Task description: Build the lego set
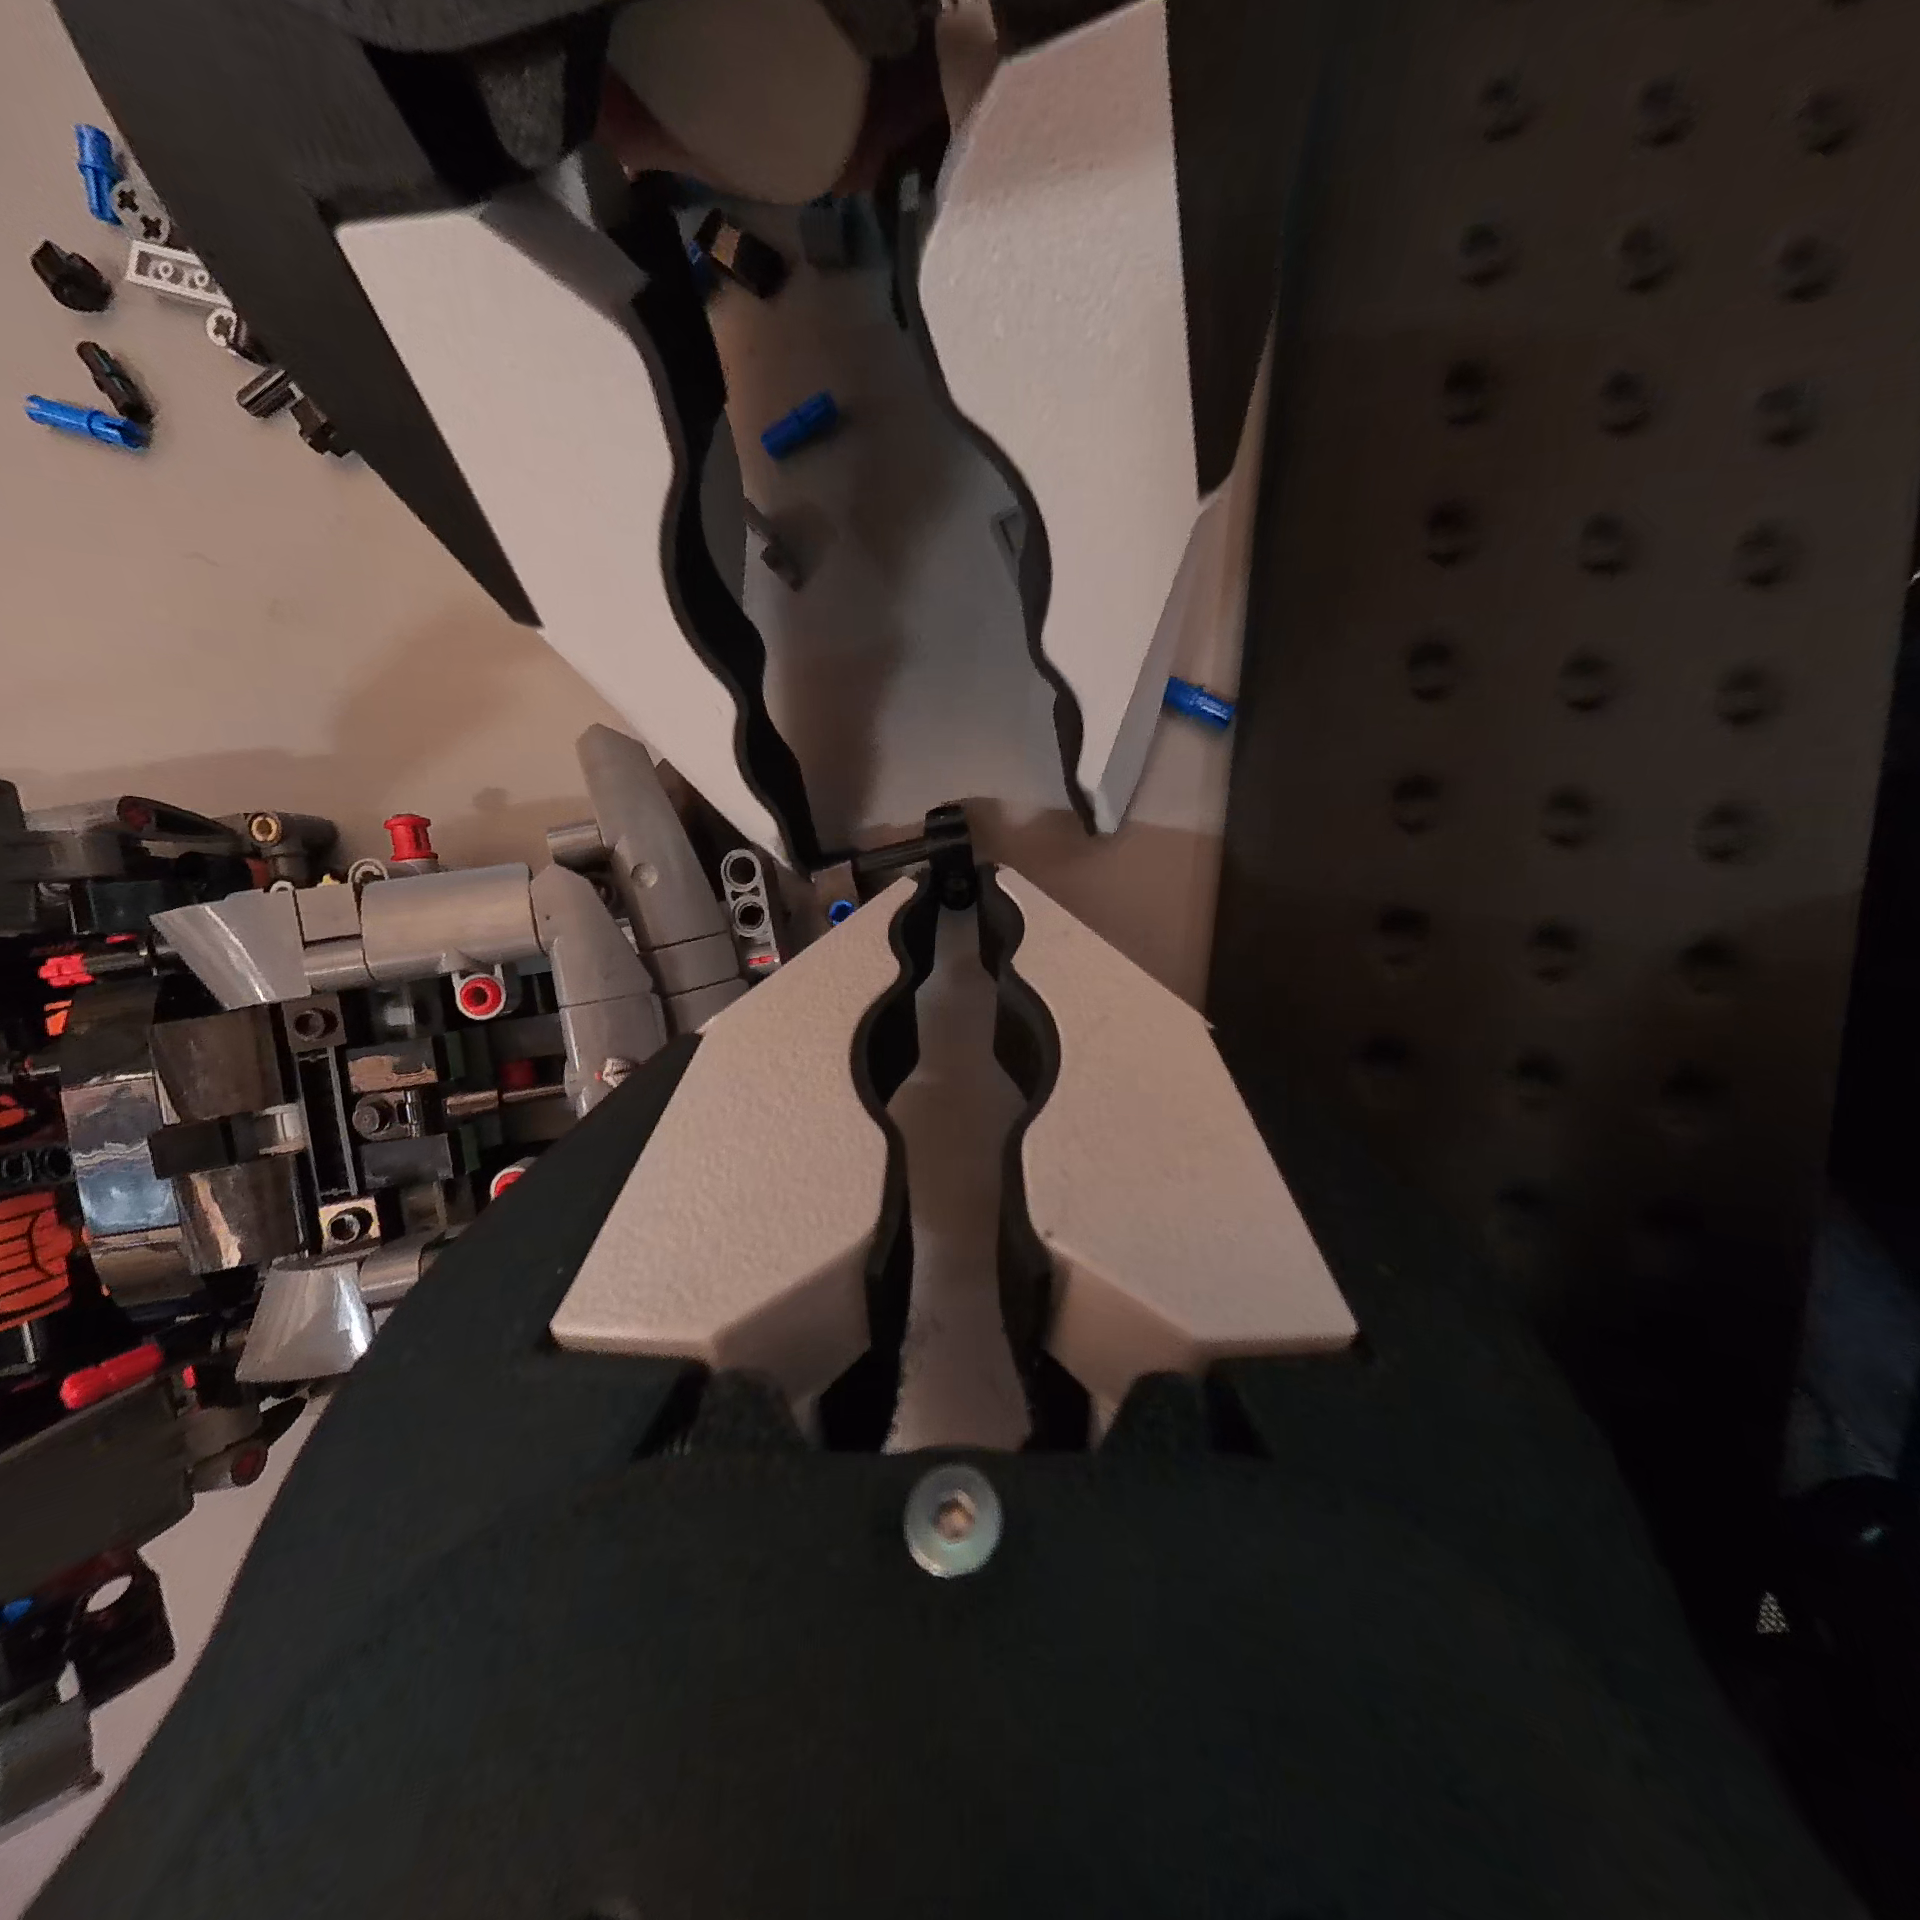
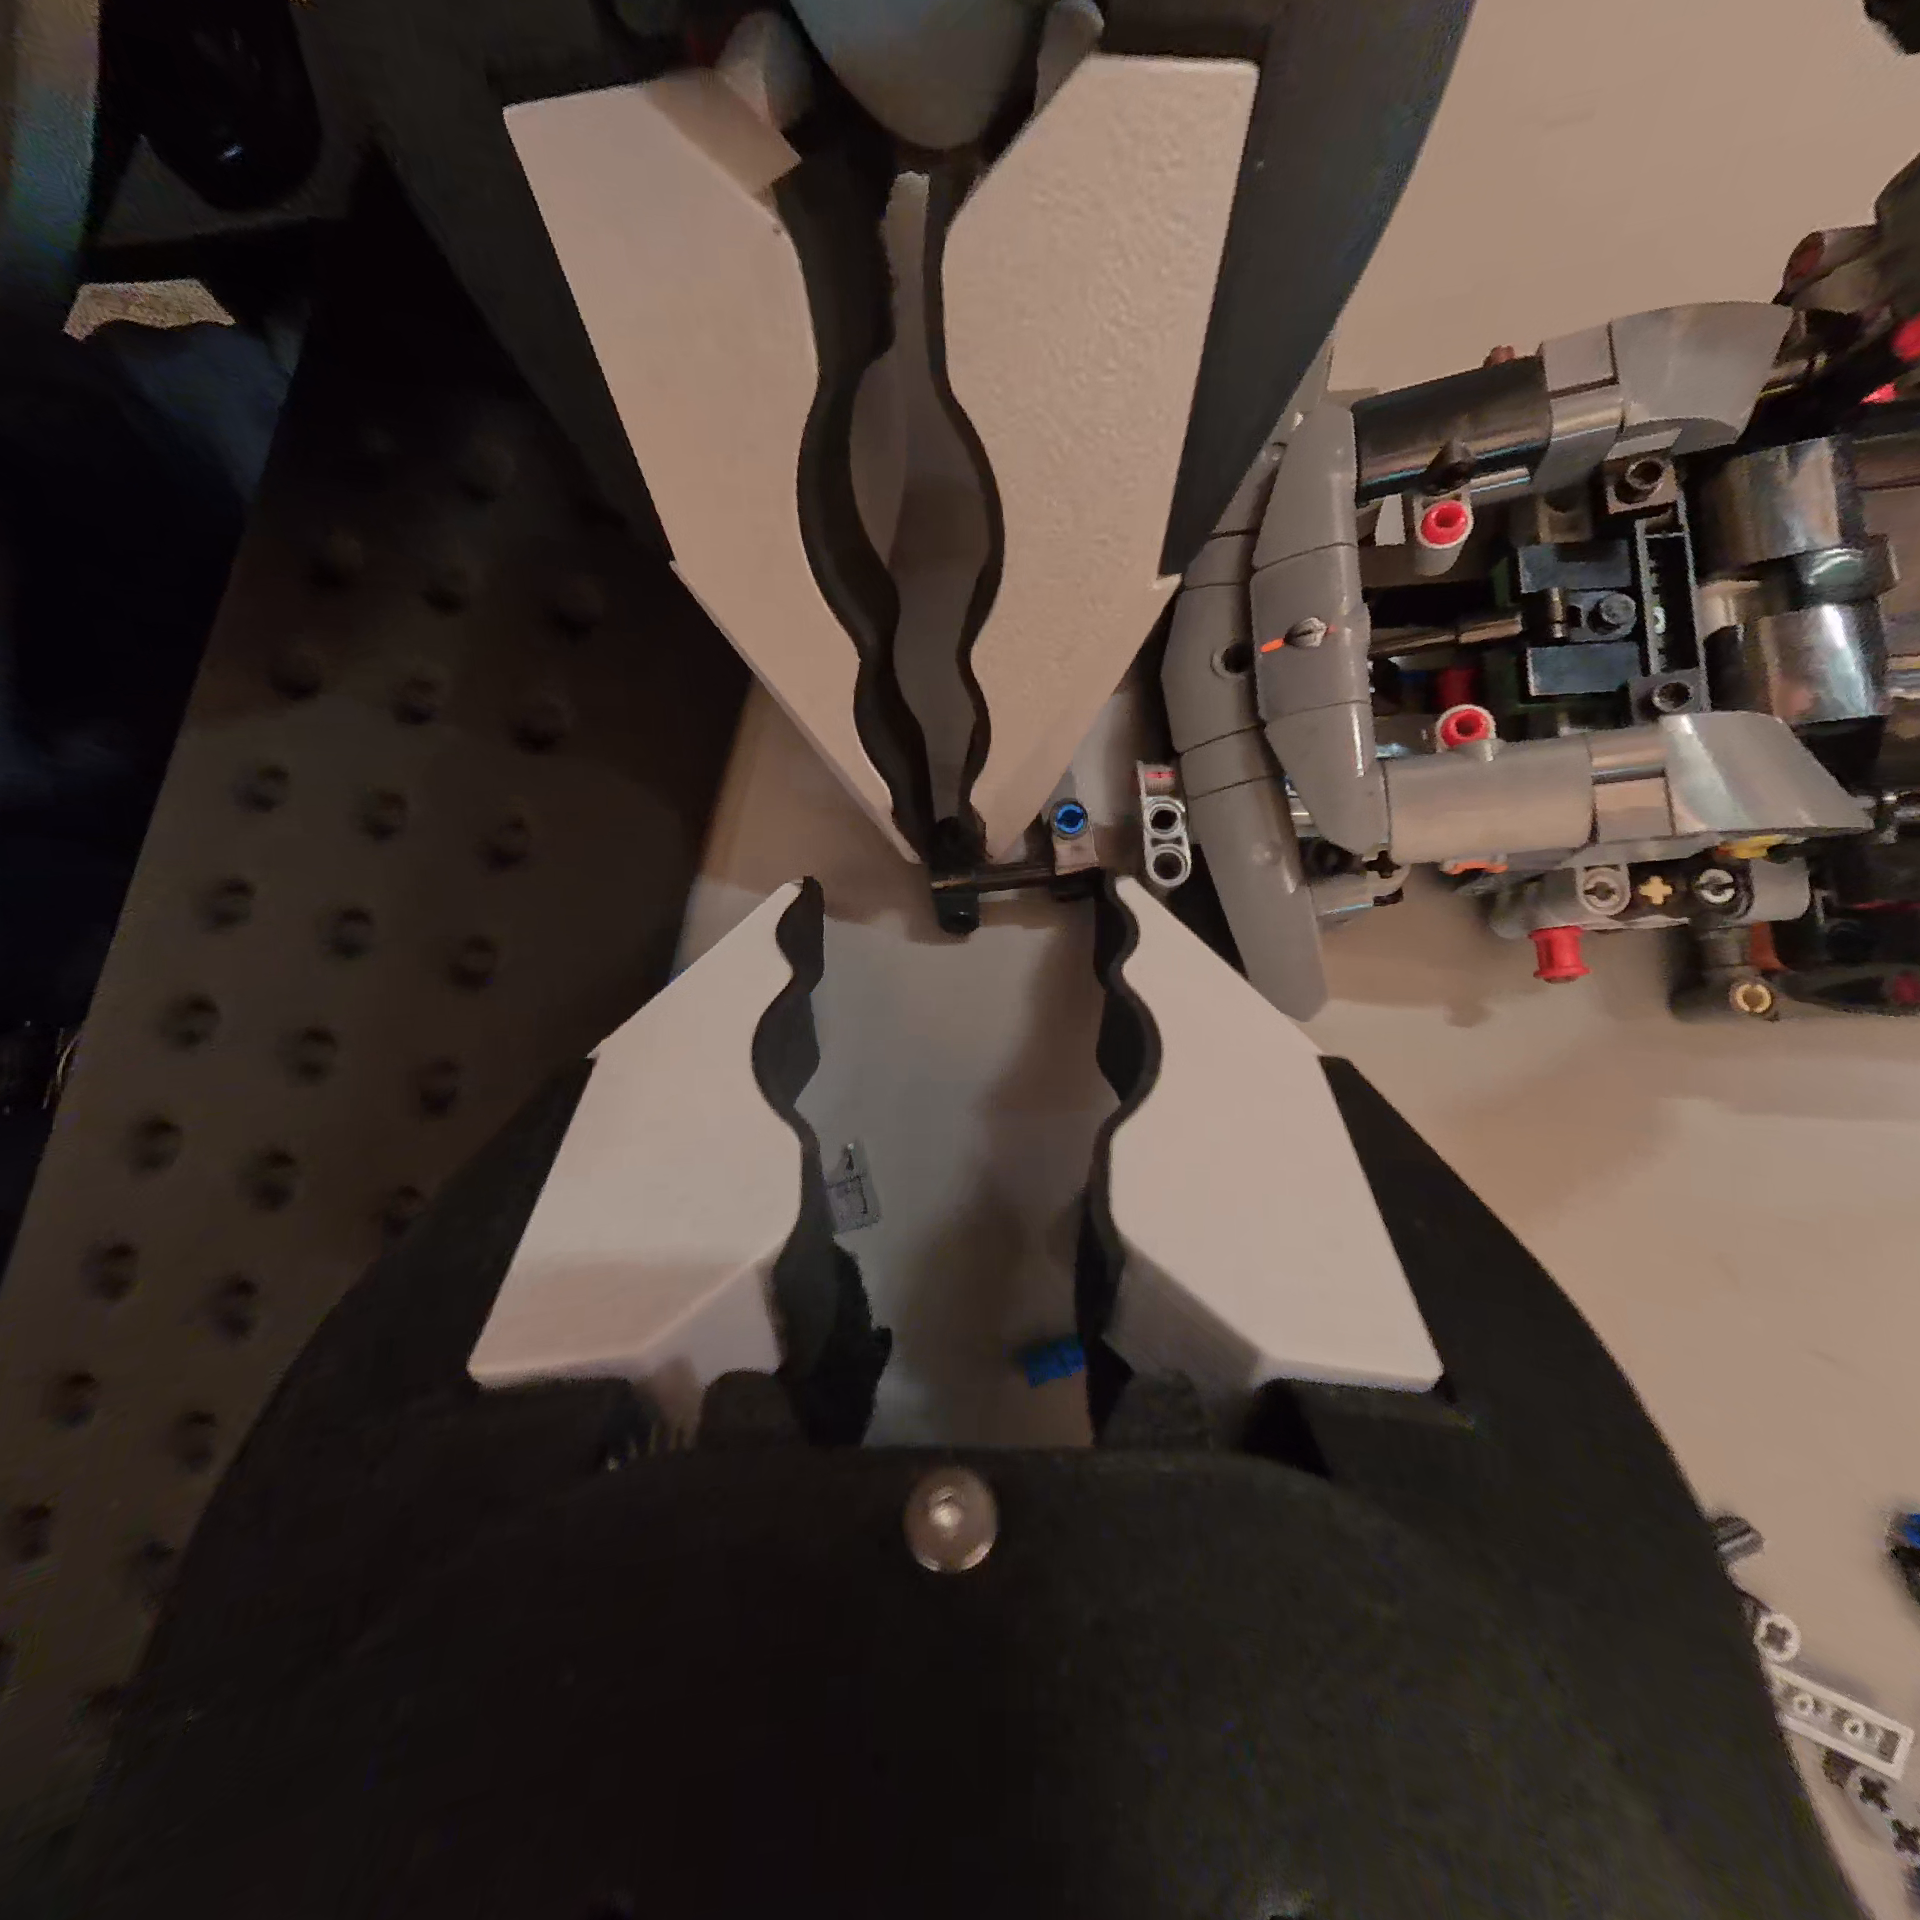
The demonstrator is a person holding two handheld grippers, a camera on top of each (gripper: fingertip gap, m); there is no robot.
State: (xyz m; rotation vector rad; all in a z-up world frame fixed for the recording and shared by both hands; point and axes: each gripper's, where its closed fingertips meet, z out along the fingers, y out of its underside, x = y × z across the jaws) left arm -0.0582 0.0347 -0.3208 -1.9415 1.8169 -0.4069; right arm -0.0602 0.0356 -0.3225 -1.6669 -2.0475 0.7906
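Pale tabletop (image 1: 260,623) carries everything, edged on one side by a dark perforated panel (image 1: 1610,623) that hems the grippers in, with bare surface open toward the model. Two grippers meet tip to tip. Nearest in the left wrist view, the left gripper (image 1: 956,894) is clenched on a small black connector with an axle (image 1: 940,847). The right gripper (image 2: 951,899), fingers spread wide, sits opposite with that piece just at its mouth, gripping nothing. One large grey-and-black lego model (image 1: 343,1039) lies beside the tips. Farther off, four blue pins show in the left view, one (image 1: 798,424) between the far fingers. Only the right view shows a blue-tipped grey piece (image 2: 1070,826) on the axle's end and a grey two-hole beam (image 2: 1164,826).
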